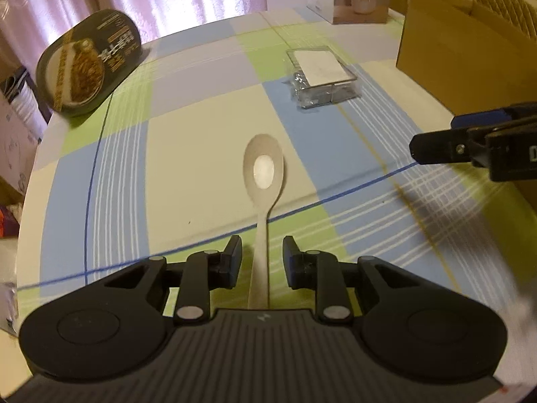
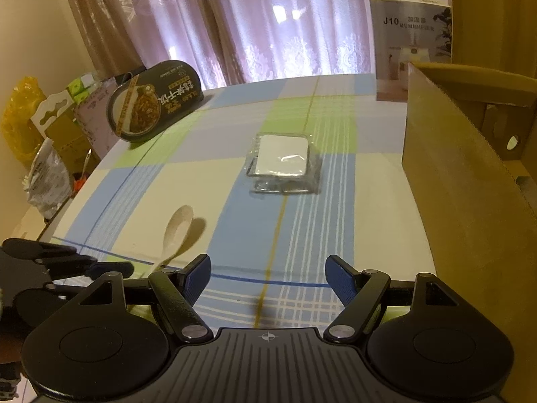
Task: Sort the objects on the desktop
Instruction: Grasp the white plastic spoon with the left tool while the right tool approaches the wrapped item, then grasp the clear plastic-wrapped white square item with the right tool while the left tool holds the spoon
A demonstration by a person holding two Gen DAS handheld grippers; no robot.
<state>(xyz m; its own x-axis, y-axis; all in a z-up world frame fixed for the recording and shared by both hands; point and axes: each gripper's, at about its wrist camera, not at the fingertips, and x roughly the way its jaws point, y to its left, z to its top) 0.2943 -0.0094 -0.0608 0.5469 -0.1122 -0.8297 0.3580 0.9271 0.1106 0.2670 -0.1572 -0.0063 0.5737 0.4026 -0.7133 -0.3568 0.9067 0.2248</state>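
1. We see the pale spoon (image 1: 264, 181) lying flat on the tabletop (image 1: 188, 141), bowl facing up and pointing away from us, handle running back between the fingers of our left claw (image 1: 262, 262).
2. Our left claw is spread; its fingers (image 1: 231, 262) flank the spoon handle on both sides with a gap on each, so nothing is pinched yet.
3. Beyond the spoon, further across the checked cloth, sits a clear plastic box (image 1: 322, 77) with a white lid; it is well apart from the spoon.
4. In the right wrist view the same clear box (image 2: 283, 164) lies ahead of our right claw (image 2: 267, 278), which hangs over the tabletop, spread wide and empty.
5. The spoon (image 2: 178, 231) shows to the left of the right claw, with the left claw (image 2: 110, 268) at its handle end.
6. A dark oval food package (image 1: 89, 63) leans at the tabletop's far left edge.
7. A brown cardboard box (image 2: 470, 201) stands along the right side, and a humidifier carton (image 2: 407, 47) stands upright behind it.
8. Curtains (image 2: 268, 23) hang behind the tabletop.
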